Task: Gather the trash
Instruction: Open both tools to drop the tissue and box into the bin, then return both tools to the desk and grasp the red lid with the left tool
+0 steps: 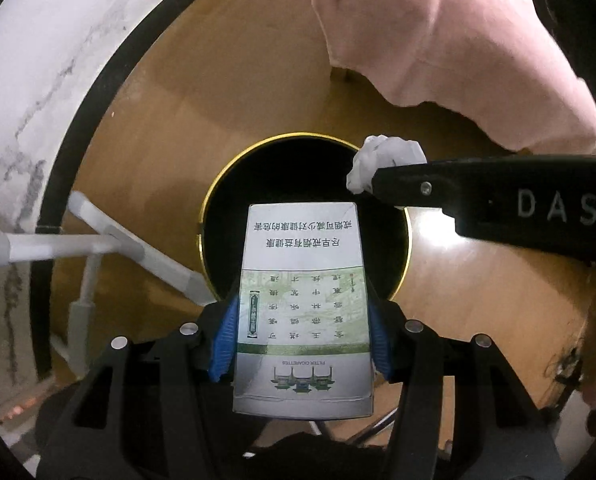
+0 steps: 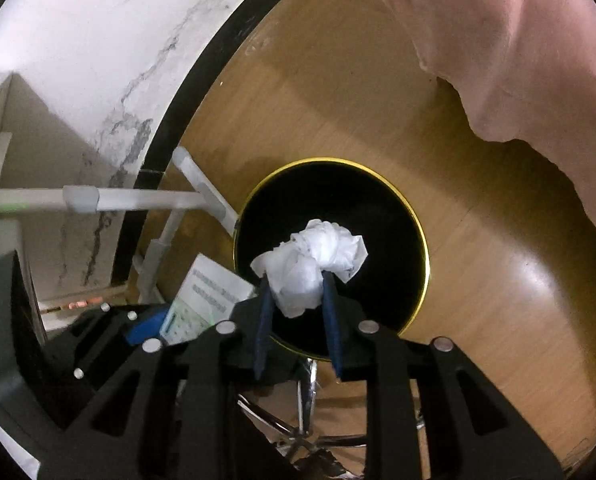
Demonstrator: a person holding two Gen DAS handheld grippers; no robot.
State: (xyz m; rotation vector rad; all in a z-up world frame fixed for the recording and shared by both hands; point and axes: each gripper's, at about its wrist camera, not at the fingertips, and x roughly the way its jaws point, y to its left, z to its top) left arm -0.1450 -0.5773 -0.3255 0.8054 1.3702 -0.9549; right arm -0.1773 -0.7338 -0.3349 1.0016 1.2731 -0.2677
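A black round bin with a gold rim (image 1: 218, 184) stands on the wooden floor, straight below both grippers. My left gripper (image 1: 303, 296) points down over it, its blue pads against the two long sides of a white and green cigarette pack (image 1: 301, 280). My right gripper (image 2: 296, 280) holds a crumpled white tissue (image 2: 321, 248) between its pad tips, above the bin's mouth (image 2: 417, 240). In the left wrist view one black finger of the right gripper (image 1: 477, 200) reaches in from the right with the tissue (image 1: 385, 156) at its tip. The pack (image 2: 202, 300) also shows at the lower left of the right wrist view.
Pink cloth (image 1: 437, 40) hangs in at the upper right. A white frame of bars (image 1: 98, 240) stands left of the bin, against a black baseboard and a white marbled wall (image 2: 98, 40). Chrome legs (image 2: 298, 420) show below the grippers. Wooden floor (image 2: 497, 280) lies right of the bin.
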